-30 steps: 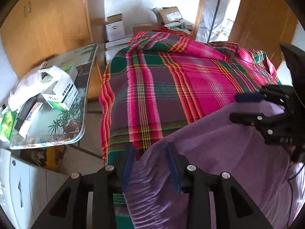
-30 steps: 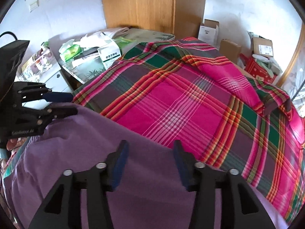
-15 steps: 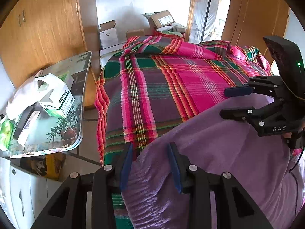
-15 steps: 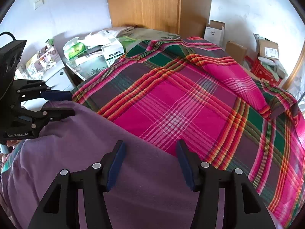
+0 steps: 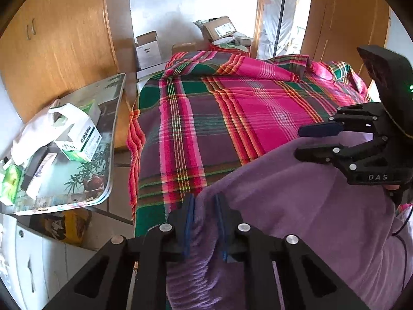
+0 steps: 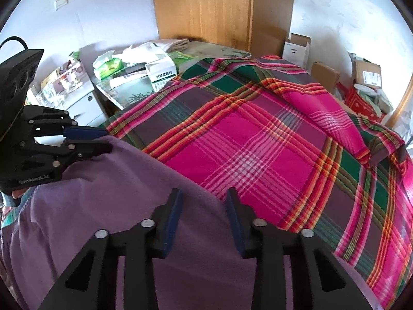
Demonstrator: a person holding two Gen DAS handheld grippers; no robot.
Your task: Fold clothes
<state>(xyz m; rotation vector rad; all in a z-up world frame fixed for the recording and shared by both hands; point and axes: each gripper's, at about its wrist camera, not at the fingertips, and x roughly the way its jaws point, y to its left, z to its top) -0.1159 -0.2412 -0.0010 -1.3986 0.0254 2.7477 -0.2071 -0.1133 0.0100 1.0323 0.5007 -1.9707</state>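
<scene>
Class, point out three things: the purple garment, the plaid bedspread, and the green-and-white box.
purple garment point(image 6: 108, 206), right wrist view, its flat middle.
plaid bedspread point(image 6: 258, 142), right wrist view, a pink square.
green-and-white box point(image 5: 82, 139), left wrist view, its printed side.

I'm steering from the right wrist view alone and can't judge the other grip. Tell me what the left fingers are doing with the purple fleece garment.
Observer: The left gripper has its fingers shut on a bunched edge of the purple fleece garment.
Operator: Report the cloth below that grip.
Observer: It hangs down past the fingers in ribbed folds, at the near edge of the pink and green plaid bedspread.
Operator: Describe my right gripper from outside.
Observer: The right gripper has a small green light glowing on its black body.
</scene>
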